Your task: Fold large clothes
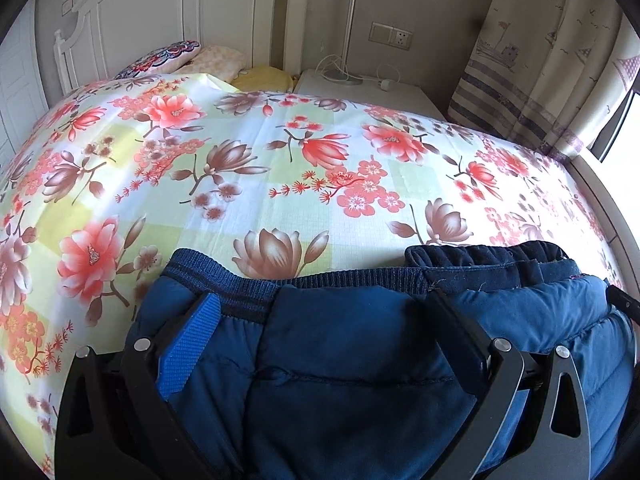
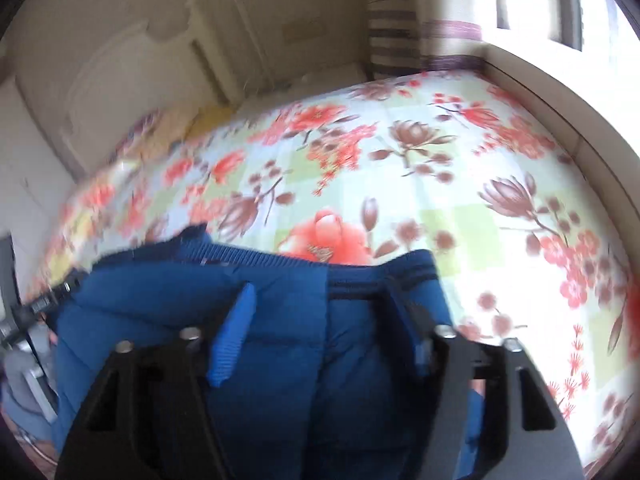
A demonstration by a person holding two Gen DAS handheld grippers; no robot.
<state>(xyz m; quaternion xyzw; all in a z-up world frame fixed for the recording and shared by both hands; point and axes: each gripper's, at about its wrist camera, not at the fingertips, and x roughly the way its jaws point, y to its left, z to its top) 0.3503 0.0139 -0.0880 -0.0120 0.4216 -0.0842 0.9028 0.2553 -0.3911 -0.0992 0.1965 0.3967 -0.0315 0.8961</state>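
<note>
A dark blue padded jacket [image 1: 352, 344] with a ribbed knit hem lies at the near edge of the floral bed [image 1: 256, 152]. My left gripper [image 1: 320, 300] stands open, its blue-padded fingers [image 1: 188, 344] spread wide over the jacket's hem, fabric bulging between them. In the right wrist view the same jacket [image 2: 280, 320] fills the foreground. My right gripper [image 2: 324, 304] is also open over the hem, its fingers [image 2: 232, 340] resting on the fabric. This view is blurred by motion. The other gripper's black tip shows at the left edge [image 2: 52, 296].
The floral bed sheet [image 2: 440, 184] stretches ahead. Pillows [image 1: 192, 56] and a white headboard [image 1: 160, 12] are at the far end. A white bedside table [image 1: 360, 84] with a lamp and cables stands by the wall. A curtain [image 1: 552, 52] and window are on the right.
</note>
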